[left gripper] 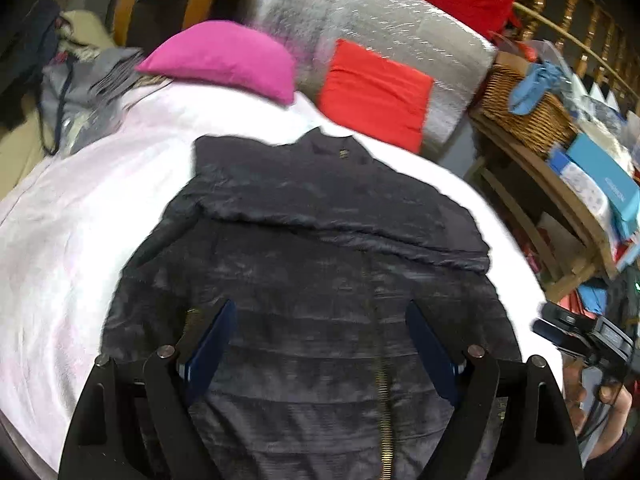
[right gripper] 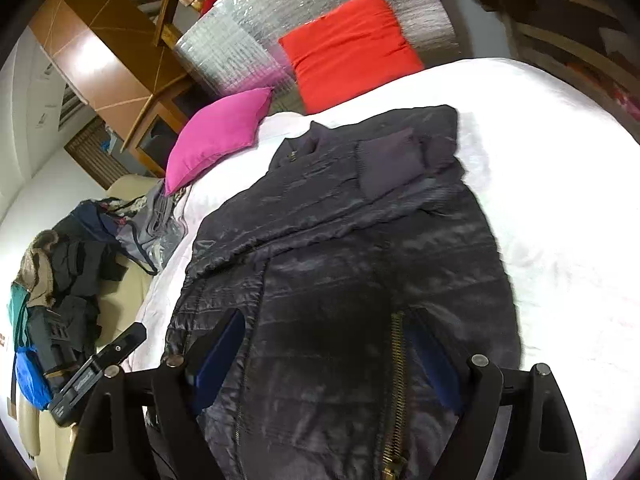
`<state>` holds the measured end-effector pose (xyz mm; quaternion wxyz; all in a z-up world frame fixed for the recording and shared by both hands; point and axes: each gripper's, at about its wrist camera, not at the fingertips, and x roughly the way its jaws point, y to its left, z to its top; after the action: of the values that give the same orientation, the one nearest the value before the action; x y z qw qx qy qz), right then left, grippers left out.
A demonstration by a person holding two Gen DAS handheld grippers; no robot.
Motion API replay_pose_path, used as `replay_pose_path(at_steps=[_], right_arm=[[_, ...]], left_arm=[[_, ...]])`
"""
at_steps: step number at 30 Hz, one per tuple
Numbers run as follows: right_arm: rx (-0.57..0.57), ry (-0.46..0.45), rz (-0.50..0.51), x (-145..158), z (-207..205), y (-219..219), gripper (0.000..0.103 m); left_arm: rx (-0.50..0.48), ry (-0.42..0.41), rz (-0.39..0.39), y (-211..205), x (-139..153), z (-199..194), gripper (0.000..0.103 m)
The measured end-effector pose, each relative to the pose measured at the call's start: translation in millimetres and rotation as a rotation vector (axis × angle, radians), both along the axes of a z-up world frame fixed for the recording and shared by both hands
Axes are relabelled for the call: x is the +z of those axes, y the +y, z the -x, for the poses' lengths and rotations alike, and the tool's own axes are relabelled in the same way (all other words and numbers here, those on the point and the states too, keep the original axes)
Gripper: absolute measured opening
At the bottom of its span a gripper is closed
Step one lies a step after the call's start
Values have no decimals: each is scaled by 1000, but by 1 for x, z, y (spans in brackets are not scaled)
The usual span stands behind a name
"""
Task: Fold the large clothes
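Note:
A dark navy quilted jacket (left gripper: 320, 248) with a brass zipper lies flat on a white bed (left gripper: 80, 220), collar far from me, sleeves folded across its upper part. My left gripper (left gripper: 320, 312) hovers open over the jacket's lower part, nothing between its blue pads. In the right wrist view the same jacket (right gripper: 340, 240) lies under my right gripper (right gripper: 324, 324), which is also open and empty above the hem near the zipper (right gripper: 396, 360). The right gripper shows at the left view's right edge (left gripper: 580, 340); the left gripper shows at the right view's lower left (right gripper: 96, 364).
A pink cushion (left gripper: 224, 60) and a red cushion (left gripper: 376, 88) lie at the bed's head against a silver padded panel (left gripper: 380, 28). A wicker basket (left gripper: 524, 108) and boxes sit on a wooden shelf to the right. A pile of clothes (right gripper: 60, 280) lies left of the bed.

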<state>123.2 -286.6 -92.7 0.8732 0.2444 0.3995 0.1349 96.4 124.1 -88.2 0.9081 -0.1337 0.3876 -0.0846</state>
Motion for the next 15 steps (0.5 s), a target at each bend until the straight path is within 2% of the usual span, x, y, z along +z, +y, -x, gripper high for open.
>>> replay_pose_path(at_steps=[4, 7, 11, 15], right_arm=[[-55, 24, -33, -17, 7, -29, 87], [-83, 39, -73, -32, 13, -44, 87], [-85, 57, -92, -41, 18, -46, 87], [-70, 39, -72, -31, 22, -41, 87]], left_arm=[[105, 59, -8, 27, -17, -6, 87], [180, 83, 36, 36, -24, 0, 87], [135, 58, 41, 12, -17, 13, 87], [43, 32, 55, -29, -9, 26, 87]])
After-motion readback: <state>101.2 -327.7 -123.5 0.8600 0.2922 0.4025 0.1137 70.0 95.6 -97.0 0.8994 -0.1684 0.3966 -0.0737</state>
